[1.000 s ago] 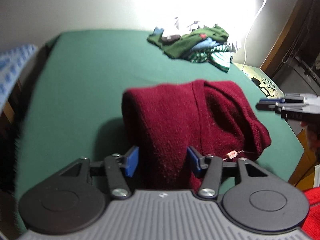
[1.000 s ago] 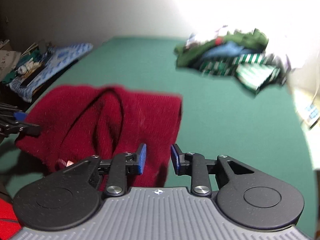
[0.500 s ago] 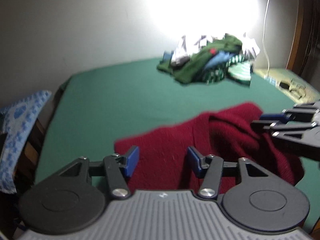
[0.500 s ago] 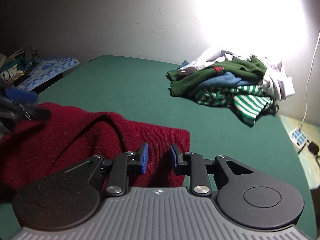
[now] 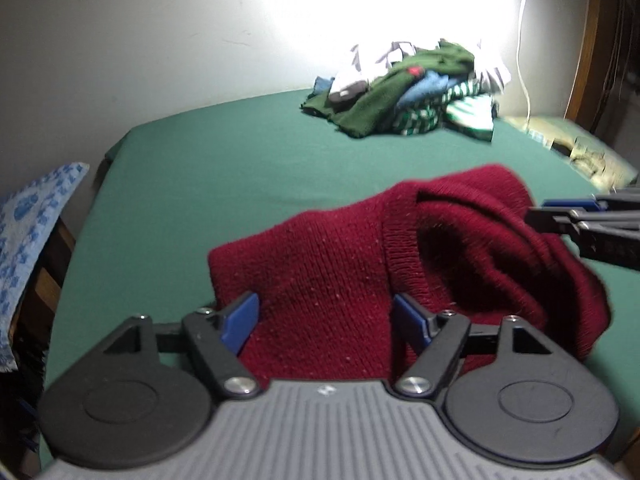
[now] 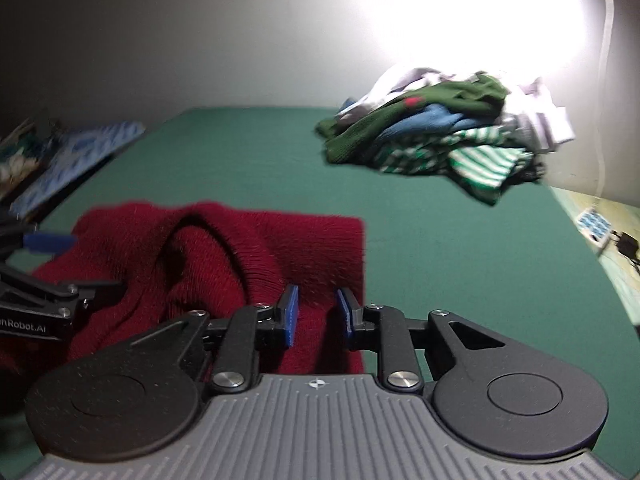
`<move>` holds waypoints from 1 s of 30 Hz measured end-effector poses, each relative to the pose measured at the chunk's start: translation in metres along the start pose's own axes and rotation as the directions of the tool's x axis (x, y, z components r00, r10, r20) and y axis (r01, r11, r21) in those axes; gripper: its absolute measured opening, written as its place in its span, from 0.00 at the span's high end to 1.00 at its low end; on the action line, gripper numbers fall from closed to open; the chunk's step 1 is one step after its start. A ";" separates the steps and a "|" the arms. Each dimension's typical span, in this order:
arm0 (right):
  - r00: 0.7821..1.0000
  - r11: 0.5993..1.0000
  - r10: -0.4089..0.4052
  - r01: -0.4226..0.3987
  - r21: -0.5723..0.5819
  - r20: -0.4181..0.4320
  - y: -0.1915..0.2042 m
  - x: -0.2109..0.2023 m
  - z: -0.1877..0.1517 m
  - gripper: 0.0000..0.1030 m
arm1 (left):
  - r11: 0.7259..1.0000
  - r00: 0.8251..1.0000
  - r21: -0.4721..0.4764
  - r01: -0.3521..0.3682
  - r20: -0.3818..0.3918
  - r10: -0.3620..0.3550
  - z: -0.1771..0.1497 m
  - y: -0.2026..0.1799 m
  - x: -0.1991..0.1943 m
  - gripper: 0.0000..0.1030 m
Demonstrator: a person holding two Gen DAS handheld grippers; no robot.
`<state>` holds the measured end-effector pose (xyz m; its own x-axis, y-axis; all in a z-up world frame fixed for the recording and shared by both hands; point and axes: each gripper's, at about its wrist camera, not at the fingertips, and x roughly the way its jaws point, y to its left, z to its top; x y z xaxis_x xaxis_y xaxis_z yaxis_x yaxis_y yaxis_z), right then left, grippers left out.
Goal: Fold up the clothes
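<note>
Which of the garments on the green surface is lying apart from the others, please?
The dark red knitted sweater. It lies alone near both grippers, while the green, blue, striped and white clothes sit heaped in the pile by the wall.

Both wrist cams close, angled down, share sweater (image 5: 340, 264).

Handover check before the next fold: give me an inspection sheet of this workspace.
Surface: green sheet, flat.
Job's things: maroon knit sweater, bunched, lying on the sheet.
Clutter: pile of unfolded clothes at the far side, green, blue, striped and white.
Grippers: left gripper jaws opening, sweater between them; right gripper narrow, sweater edge between the pads, grip uncertain.
Cables: white cable down the wall; power strip beside the bed.
Surroundings: white wall; blue patterned cloth at left.
</note>
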<state>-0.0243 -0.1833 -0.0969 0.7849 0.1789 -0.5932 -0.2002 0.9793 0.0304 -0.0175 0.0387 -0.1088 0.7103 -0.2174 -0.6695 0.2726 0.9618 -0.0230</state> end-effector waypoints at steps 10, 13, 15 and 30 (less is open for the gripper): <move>0.998 0.997 0.029 -0.033 -0.063 -0.063 0.029 -0.016 -0.038 0.66 | 0.999 0.999 0.042 -0.017 -0.032 0.018 -0.018 -0.010 0.004 0.15; 0.997 0.988 0.020 -0.032 -0.149 -0.081 0.040 -0.008 -0.048 0.62 | 0.999 0.999 0.041 -0.012 -0.037 0.014 -0.023 -0.010 0.007 0.10; 0.997 0.984 0.017 -0.030 -0.173 -0.077 0.042 -0.006 -0.049 0.60 | 0.999 0.999 0.049 -0.017 -0.034 0.019 -0.024 -0.010 0.008 0.10; 0.935 0.913 0.350 -0.355 -0.201 -0.059 0.009 -0.025 -0.020 0.72 | 0.996 0.996 -0.010 -0.087 -0.016 0.087 0.002 -0.028 -0.030 0.12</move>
<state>-0.0578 -0.1813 -0.0979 0.6289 0.5045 -0.5916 -0.5793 0.8115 0.0762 -0.0453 0.0179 -0.0867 0.7210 -0.1305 -0.6805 0.2031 0.9788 0.0275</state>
